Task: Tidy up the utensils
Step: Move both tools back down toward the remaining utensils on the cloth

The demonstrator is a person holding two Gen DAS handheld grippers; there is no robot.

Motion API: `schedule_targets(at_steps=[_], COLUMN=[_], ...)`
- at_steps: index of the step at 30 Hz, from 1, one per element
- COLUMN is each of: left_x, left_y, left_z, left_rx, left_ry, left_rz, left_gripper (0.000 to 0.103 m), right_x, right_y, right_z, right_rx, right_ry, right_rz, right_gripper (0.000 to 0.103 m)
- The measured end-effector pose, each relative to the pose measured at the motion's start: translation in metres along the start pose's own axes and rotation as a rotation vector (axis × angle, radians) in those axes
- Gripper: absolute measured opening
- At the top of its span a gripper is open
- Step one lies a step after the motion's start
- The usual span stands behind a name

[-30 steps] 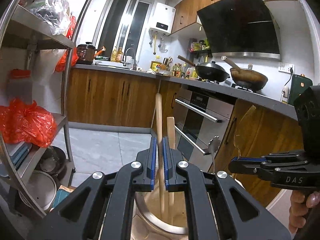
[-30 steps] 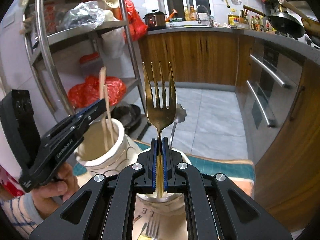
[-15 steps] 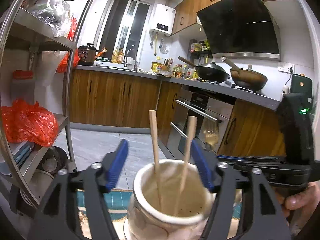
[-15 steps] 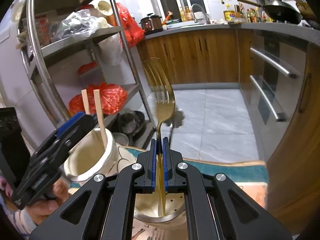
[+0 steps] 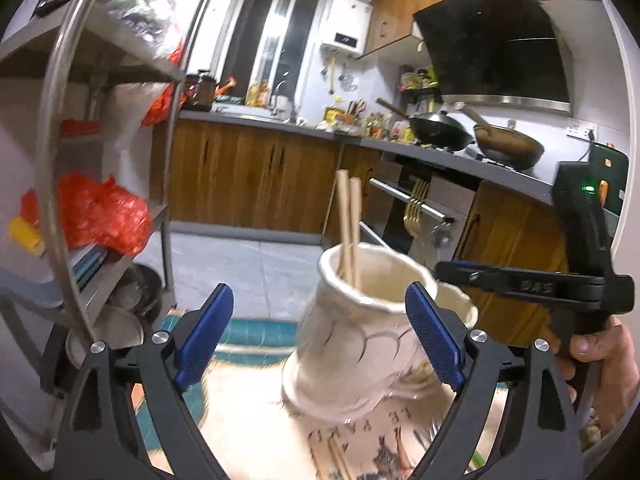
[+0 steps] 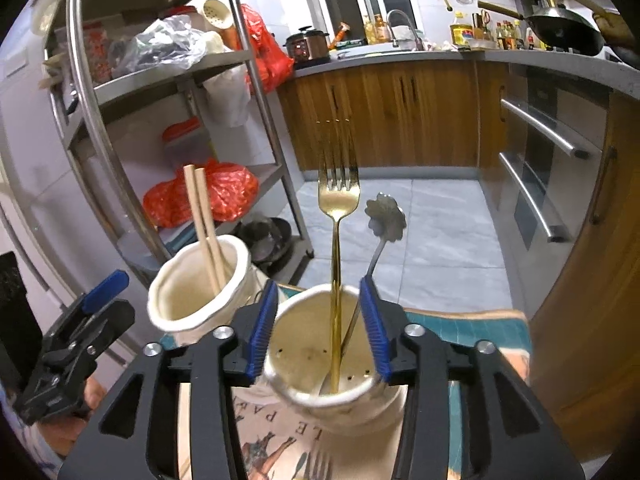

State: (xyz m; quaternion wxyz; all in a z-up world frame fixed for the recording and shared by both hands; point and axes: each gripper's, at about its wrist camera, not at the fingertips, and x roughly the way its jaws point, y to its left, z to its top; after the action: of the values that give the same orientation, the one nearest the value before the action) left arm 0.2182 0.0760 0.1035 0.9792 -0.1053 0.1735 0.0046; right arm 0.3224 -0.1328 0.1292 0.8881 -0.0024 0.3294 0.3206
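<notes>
The gold fork [image 6: 338, 216] stands upright in the near cream jar [image 6: 340, 396] beside a flower-headed spoon [image 6: 385, 218]. The right gripper [image 6: 322, 324] is opening, its pads clear of the fork. Chopsticks [image 5: 348, 224] stand in the other jar [image 5: 360, 344]; the left gripper [image 5: 316, 340] is opening wide, holding nothing.

Fork [image 6: 338, 216]: polished gold metal. Spoon [image 6: 385, 216]: bright steel. Chopsticks [image 6: 205, 216]: matt pale wood. Jars [image 6: 200, 280]: glazed cream ceramic. Rack [image 6: 256, 92]: brushed steel. Cabinets [image 6: 384, 112]: satin wood grain.
</notes>
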Motion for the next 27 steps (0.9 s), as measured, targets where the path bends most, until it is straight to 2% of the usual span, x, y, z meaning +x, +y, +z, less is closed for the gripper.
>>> schedule_targets(at_steps=[9, 15, 20, 24, 27], left_x=[-0.008, -0.01, -0.01, -0.011, -0.01], left_y=[0.013, 0.012, 0.008, 0.003, 0.003], left_z=[-0.021, -0.041, -0.059, -0.072, -0.082], left_rx=[-0.015, 0.021, 0.058, 0.089, 0.094], left_ry=[0.11, 0.199, 0.287, 0.34, 0.389], left_rz=[0.056, 0.076, 0.075, 0.084, 0.086], left_gripper=[0.087, 0.087, 0.084, 0.079, 0.074], right_x=[-0.033, -0.051, -0.054, -0.043, -0.041], right_y=[0.006, 0.006, 0.009, 0.003, 0.002], right_z=[-0.023, -0.058, -0.091, -0.121, -0.134], right_rx=[-0.017, -0.023, -0.029, -0.007, 0.001], right_ry=[-0.008, 0.026, 0.103, 0.203, 0.242], right_rz=[-0.054, -0.092, -0.098, -0.102, -0.098], right_gripper=[0.053, 0.056, 0.056, 0.056, 0.051])
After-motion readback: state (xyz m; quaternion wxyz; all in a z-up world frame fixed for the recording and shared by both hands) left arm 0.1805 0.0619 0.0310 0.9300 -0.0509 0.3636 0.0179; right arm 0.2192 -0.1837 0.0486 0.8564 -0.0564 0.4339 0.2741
